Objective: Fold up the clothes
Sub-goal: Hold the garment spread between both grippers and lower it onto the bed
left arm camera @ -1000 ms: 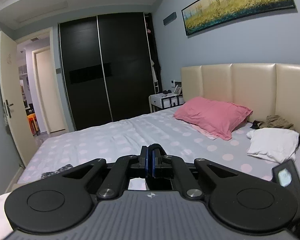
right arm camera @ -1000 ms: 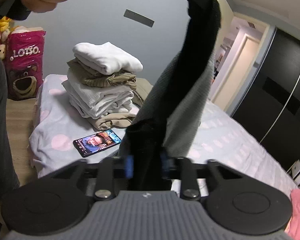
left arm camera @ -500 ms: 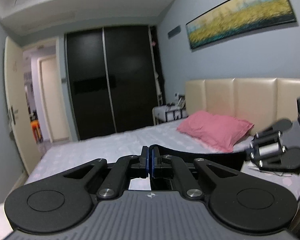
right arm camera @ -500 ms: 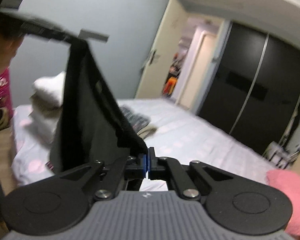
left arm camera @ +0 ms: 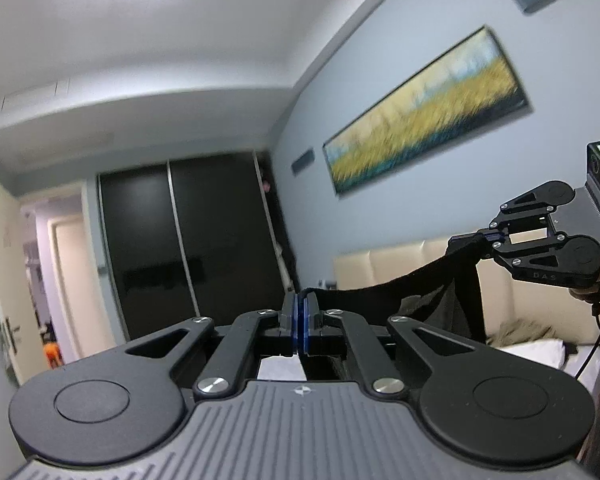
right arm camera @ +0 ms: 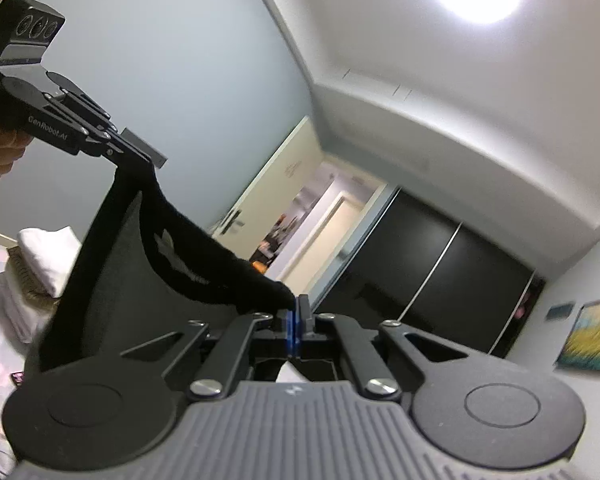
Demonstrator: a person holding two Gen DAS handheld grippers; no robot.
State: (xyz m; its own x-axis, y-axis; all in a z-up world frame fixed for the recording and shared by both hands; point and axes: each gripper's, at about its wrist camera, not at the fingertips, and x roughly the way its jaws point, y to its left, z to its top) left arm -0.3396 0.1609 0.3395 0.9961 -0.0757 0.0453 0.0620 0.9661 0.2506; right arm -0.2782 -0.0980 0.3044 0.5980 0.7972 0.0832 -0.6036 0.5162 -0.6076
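Black garment (right arm camera: 148, 280) between both grippers

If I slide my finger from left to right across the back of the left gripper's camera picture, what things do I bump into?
Open door → black wardrobe → yellow painting → right gripper, shut on the black garment.

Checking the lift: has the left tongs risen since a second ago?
Yes. The left tongs rose: the wardrobe and headboard sit lower, and the ceiling fills the top.
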